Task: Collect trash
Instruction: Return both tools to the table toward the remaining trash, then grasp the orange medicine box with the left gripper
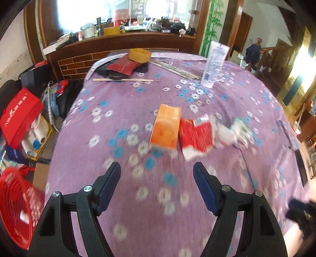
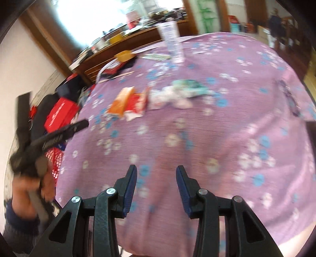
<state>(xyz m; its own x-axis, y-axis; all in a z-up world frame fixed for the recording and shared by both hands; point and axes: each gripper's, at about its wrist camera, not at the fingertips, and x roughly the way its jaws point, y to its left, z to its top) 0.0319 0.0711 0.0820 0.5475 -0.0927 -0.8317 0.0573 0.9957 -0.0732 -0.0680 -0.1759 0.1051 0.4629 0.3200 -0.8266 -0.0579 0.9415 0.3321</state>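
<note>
while both claws hang released over the purple floral worktop (image 1: 98,158), left claw (image 1: 157,168) and right claw (image 2: 156,172) grip nothing; orange packet (image 1: 165,126), red wrapper (image 1: 194,134) and crumpled white trash (image 1: 233,130) lie mid-worktop.

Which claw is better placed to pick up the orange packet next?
Left, probably. The left claw is open, with the orange packet straight ahead; from the right claw it lies farther, up-left.

bright daylight glares through the far window (image 1: 85,11); motion blur and fisheye-dark corners throughout.
</note>
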